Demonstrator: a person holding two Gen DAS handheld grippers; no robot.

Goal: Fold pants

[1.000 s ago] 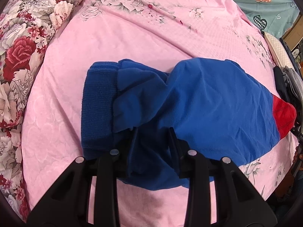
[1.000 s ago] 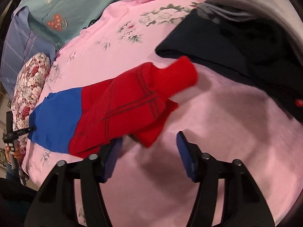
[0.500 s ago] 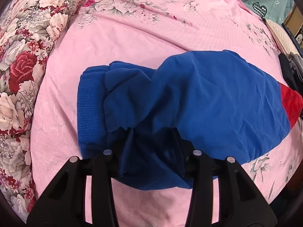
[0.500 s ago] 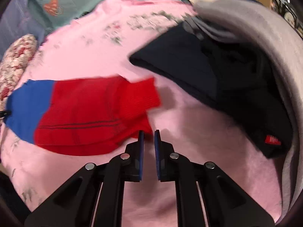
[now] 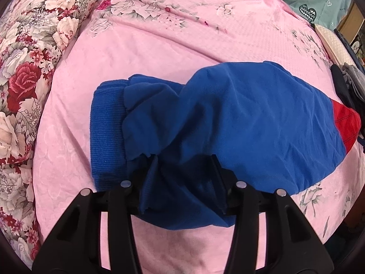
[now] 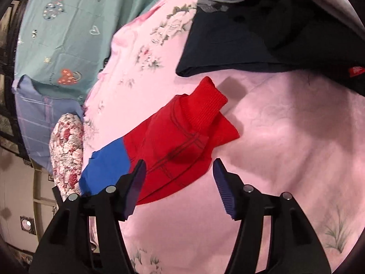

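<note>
Left wrist view: the pants lie across the centre of the frame on the pink bedsheet, ribbed blue waistband at centre left, red lower part running off the right edge. The left gripper sits at lower centre with its fingers spread apart and a bunch of blue fabric lying between them. Whether the pads actually press the cloth cannot be told; the fabric hides them. Judged purpose: the gripper is placed at the near edge of the seat to gather or lift it for a fold. A floral pillow fills the left edge. No legible writing.

Right wrist view: the red leg end of the pants, with its ribbed cuff, lies at centre frame. The right gripper stands at lower centre, fingers wide apart and holding nothing, its left finger just over the red hem. Judged purpose: lined up to take the leg end. A dark garment at upper right carries a small red label; its print is too small to read.
</note>
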